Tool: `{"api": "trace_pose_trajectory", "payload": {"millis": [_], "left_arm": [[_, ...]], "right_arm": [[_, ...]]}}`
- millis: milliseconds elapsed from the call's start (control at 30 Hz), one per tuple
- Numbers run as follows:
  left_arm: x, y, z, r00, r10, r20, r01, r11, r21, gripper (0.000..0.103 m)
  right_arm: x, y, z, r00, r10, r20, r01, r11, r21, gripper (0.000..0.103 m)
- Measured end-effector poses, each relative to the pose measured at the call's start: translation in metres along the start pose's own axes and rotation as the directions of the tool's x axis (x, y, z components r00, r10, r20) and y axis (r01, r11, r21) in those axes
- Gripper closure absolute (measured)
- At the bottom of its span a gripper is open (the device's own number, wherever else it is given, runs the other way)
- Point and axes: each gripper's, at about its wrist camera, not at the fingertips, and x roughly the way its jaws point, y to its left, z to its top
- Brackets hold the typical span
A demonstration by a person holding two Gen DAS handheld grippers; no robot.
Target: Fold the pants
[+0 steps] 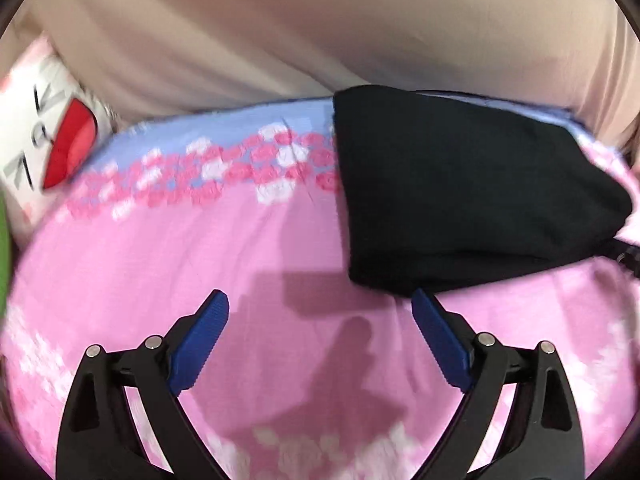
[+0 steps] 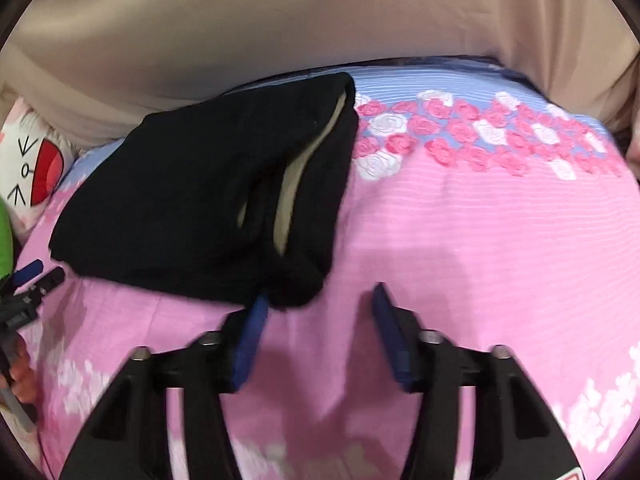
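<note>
The pants [image 2: 200, 200] lie folded on the bed [image 2: 480, 240], soft, limp and light; best pinched at a thick folded edge. Left claw [image 1: 320, 320] and right claw [image 2: 320, 312] both gape, empty.

Bed w/ pink sheet [image 2: 480, 240], blue band + pink/white roses along far edge. Beige curtain [image 1: 280, 32] behind. White cartoon-face pillow [image 2: 32, 168] far left, green thing [image 2: 6, 236] beside it; soft indoor light
</note>
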Motion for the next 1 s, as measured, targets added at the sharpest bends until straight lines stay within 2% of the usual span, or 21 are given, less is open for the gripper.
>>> {"api": "trace_pose_trajectory", "payload": {"millis": [67, 100, 167, 233, 267, 300, 467, 567, 633, 667, 767, 833, 933, 1000], "left_arm": [[0.008, -0.003, 0.010, 1.000, 0.003, 0.013, -0.003, 1.000, -0.001, 0.026], [0.010, -0.001, 0.012, 1.000, -0.003, 0.007, 0.003, 1.000, -0.016, 0.026], [0.014, 0.000, 0.016, 1.000, -0.023, -0.009, 0.023, 0.999, -0.049, 0.026], [0.016, -0.003, 0.013, 0.999, -0.029, -0.015, 0.028, 0.998, -0.047, 0.025], [0.018, -0.005, 0.009, 1.000, -0.013, -0.016, 0.012, 0.999, -0.042, 0.025], [0.020, -0.005, 0.006, 1.000, 0.000, -0.018, 0.000, 0.999, -0.040, 0.024], [0.021, -0.002, 0.006, 0.999, 0.000, -0.036, -0.003, 0.997, -0.073, 0.024], [0.017, -0.007, 0.005, 0.999, 0.031, -0.026, -0.032, 0.998, -0.047, 0.024], [0.011, -0.011, 0.003, 0.999, 0.051, -0.018, -0.051, 0.998, -0.034, 0.025], [0.007, -0.012, 0.002, 0.999, 0.050, -0.016, -0.051, 0.998, -0.032, 0.025], [0.002, -0.012, -0.002, 0.999, 0.029, -0.030, -0.030, 0.998, -0.046, 0.025], [-0.001, -0.013, -0.004, 0.999, 0.024, -0.030, -0.026, 0.999, -0.048, 0.024], [-0.001, -0.013, -0.005, 0.999, 0.036, -0.029, -0.038, 0.998, -0.045, 0.023], [0.001, -0.011, -0.006, 0.998, 0.046, -0.036, -0.048, 0.997, -0.053, 0.023]], "right_arm": [[0.004, 0.002, 0.011, 0.999, 0.046, 0.003, -0.046, 0.999, 0.025, 0.090], [0.001, -0.001, 0.016, 0.998, 0.054, 0.015, -0.055, 0.997, 0.056, 0.091], [-0.005, -0.011, 0.019, 0.996, 0.064, 0.054, -0.069, 0.992, 0.101, 0.091], [0.004, -0.029, 0.017, 0.997, 0.071, 0.024, -0.074, 0.984, 0.164, 0.091], [0.011, -0.040, 0.013, 0.993, 0.112, 0.024, -0.114, 0.972, 0.205, 0.093], [0.011, -0.041, 0.012, 0.992, 0.122, 0.025, -0.125, 0.970, 0.208, 0.092], [0.014, -0.021, 0.015, 0.999, 0.042, 0.028, -0.046, 0.988, 0.148, 0.088], [0.013, -0.025, 0.014, 0.997, 0.070, 0.019, -0.072, 0.979, 0.190, 0.085], [0.002, -0.025, 0.011, 0.998, 0.058, 0.030, -0.063, 0.974, 0.218, 0.084], [-0.009, -0.020, 0.009, 0.998, 0.039, 0.043, -0.047, 0.975, 0.216, 0.083], [-0.048, -0.008, 0.000, 0.988, -0.008, 0.157, -0.023, 0.981, 0.194, 0.083], [-0.061, 0.008, 0.004, 0.979, 0.026, 0.200, -0.056, 0.987, 0.149, 0.083], [-0.053, 0.025, 0.015, 0.980, 0.038, 0.197, -0.053, 0.996, 0.074, 0.084], [-0.029, 0.021, 0.022, 0.989, -0.022, 0.146, 0.013, 0.998, 0.063, 0.083]]}}
